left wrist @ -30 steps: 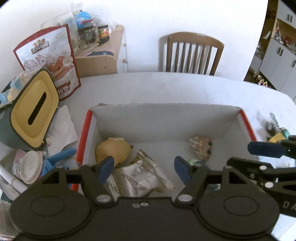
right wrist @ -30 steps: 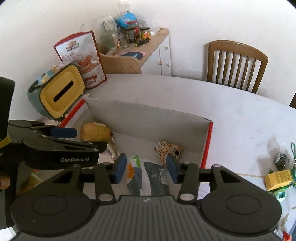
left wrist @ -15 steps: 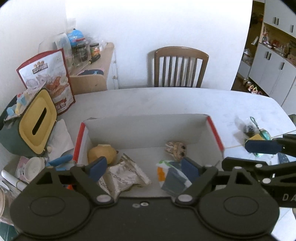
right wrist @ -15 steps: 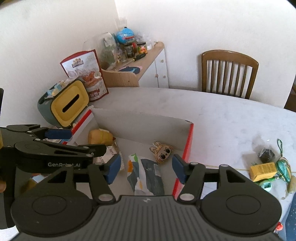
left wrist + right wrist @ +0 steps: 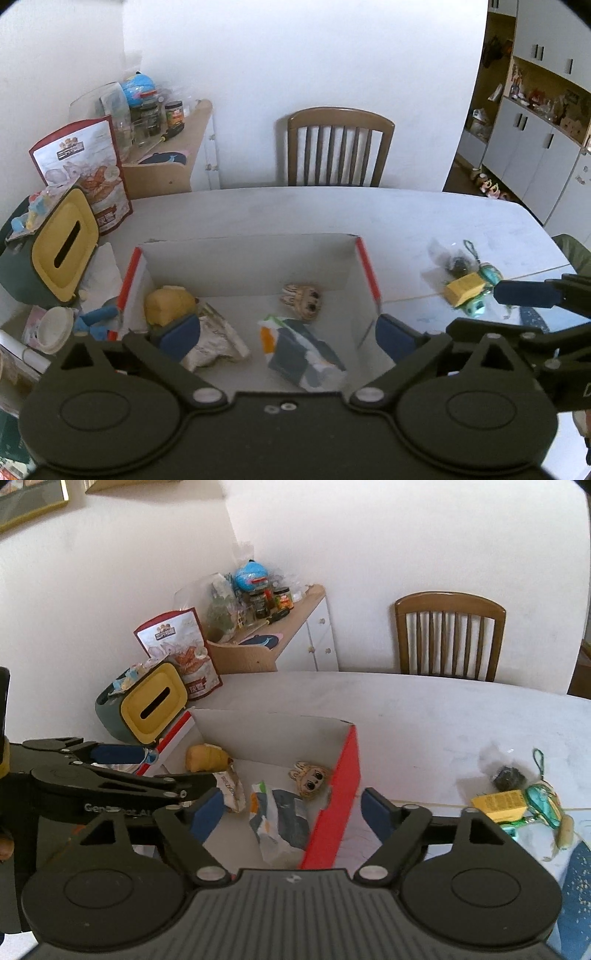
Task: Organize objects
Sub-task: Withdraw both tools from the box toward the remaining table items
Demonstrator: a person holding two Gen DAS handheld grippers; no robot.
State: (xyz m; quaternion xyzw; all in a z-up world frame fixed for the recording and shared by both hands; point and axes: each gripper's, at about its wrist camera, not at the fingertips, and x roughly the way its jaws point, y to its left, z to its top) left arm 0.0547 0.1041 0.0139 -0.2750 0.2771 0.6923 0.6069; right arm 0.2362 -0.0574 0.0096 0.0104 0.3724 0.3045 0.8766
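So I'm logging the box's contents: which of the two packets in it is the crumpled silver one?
The silver packet, beside the yellow plush at the box's left side. The other packet is grey-and-white with an orange patch.

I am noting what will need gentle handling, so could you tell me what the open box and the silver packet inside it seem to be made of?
Open box: apparently matte cardboard, grey inside with red edges; thin, stiff, folded walls.
Silver packet: likely metallised foil or plastic film, shiny; crumpled, with bright creases. Which one cannot be told.

packet [image 5: 301,350] lies in the box [image 5: 243,266], tissue holder [image 5: 62,247] to its left.
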